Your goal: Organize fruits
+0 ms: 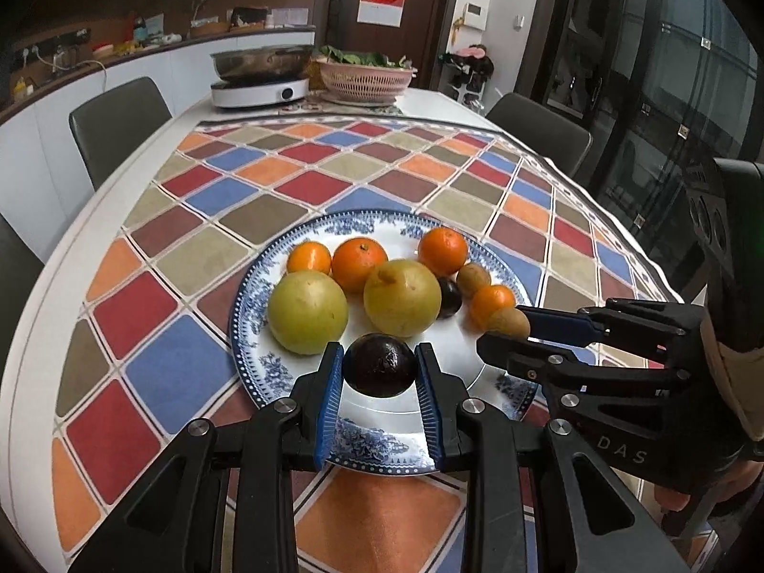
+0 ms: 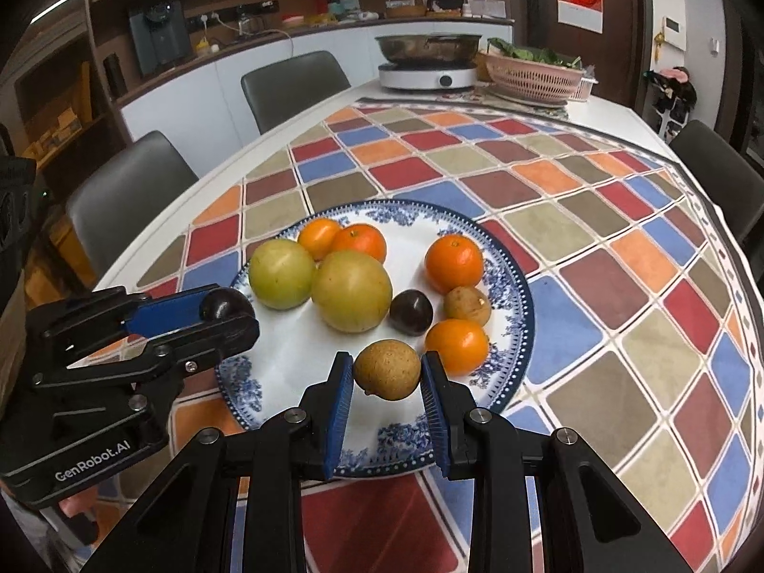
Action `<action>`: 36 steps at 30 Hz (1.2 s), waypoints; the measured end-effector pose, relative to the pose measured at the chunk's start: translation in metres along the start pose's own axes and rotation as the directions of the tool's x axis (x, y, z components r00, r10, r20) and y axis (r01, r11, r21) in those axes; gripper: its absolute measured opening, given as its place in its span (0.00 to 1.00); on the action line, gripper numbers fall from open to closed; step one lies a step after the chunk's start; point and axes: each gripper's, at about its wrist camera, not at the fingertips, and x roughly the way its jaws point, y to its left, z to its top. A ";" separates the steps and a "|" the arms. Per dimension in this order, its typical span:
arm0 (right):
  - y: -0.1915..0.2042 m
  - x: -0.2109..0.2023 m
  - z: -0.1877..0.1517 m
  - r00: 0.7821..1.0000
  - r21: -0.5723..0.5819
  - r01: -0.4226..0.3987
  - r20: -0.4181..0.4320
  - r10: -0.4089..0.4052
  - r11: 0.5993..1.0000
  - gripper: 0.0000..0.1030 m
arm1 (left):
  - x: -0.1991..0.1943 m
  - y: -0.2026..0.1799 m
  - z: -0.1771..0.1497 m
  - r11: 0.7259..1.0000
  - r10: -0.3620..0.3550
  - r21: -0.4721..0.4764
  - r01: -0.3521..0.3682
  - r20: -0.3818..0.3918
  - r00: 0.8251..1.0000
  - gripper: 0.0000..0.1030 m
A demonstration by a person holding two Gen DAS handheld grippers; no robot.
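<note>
A blue-and-white plate holds several oranges, two yellow-green round fruits, a dark purple fruit and a brown fruit. My left gripper is shut on a dark purple fruit over the plate's near side; it shows at the left in the right wrist view. My right gripper is shut on a brown round fruit over the plate's near edge; it shows at the right in the left wrist view.
The plate sits on a checkered cloth on a white table. At the far end stand a metal pot on a white cooker and a pink basket of greens. Grey chairs surround the table.
</note>
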 end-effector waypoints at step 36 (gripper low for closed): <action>0.010 -0.068 -0.020 0.994 0.041 0.060 0.090 -0.063 0.997 0.54 | -0.090 -0.021 -0.014 0.986 0.165 0.013 -0.169 0.157 0.974 0.65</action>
